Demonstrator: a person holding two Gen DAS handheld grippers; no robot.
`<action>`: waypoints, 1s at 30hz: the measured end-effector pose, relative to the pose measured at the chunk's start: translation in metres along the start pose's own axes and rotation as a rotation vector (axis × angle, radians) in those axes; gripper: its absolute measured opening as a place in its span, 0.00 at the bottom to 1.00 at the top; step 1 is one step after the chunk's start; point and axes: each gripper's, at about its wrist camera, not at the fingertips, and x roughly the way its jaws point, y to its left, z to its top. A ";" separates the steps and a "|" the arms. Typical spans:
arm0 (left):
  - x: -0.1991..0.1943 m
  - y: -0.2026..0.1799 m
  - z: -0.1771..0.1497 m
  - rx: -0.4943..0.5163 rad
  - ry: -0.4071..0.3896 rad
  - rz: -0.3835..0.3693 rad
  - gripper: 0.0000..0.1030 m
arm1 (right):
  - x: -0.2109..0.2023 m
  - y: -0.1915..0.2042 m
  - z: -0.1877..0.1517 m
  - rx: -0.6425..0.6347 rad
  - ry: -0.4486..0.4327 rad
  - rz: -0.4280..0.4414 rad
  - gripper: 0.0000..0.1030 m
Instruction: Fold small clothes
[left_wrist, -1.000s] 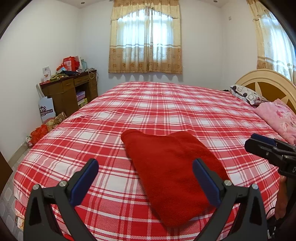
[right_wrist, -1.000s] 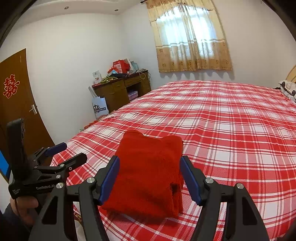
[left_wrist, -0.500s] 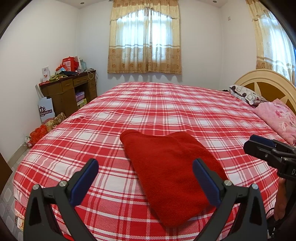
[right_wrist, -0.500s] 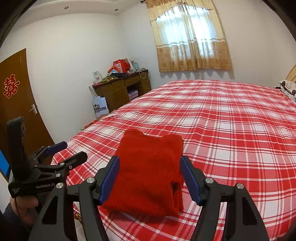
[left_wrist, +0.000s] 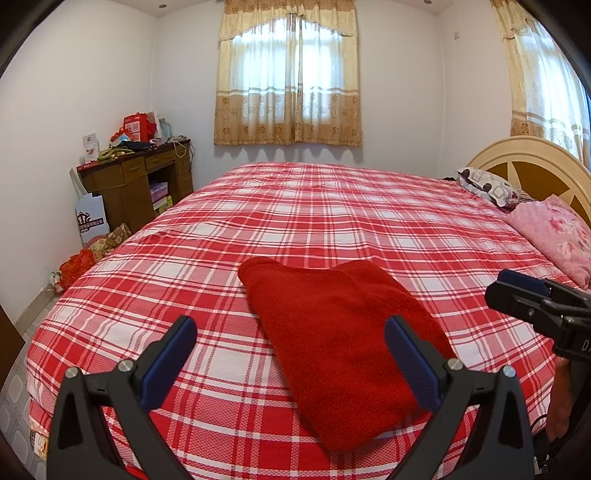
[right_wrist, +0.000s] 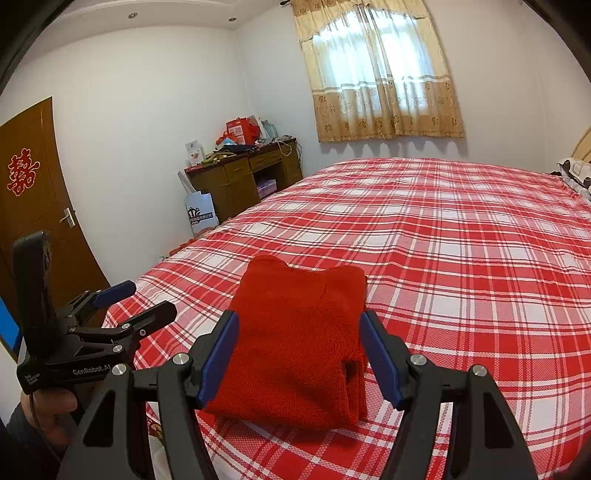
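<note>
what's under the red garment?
The folded red garment lies flat on the plaid bedspread, which shows all around it. Its stacked layers show at the near right edge; anything between or beneath them is covered.

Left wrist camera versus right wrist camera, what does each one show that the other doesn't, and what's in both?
Only the left wrist view shows the cream wooden headboard, the pink floral quilt and a second curtained window. Only the right wrist view shows the brown wooden door with its red paper emblem. Both show the folded red fleece garment lying on the red plaid bedsheet, the brown wooden desk, and both grippers, left gripper and right gripper, with fingers apart, holding nothing.
</note>
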 end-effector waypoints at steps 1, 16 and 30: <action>0.000 0.000 0.000 0.000 -0.001 0.000 1.00 | 0.000 0.000 0.000 0.000 0.001 0.000 0.66; -0.002 0.001 0.002 0.004 -0.008 -0.004 1.00 | -0.004 0.001 0.001 -0.001 -0.019 0.005 0.66; 0.000 0.010 0.005 -0.004 -0.005 0.016 1.00 | -0.002 0.005 0.000 -0.015 -0.010 0.007 0.66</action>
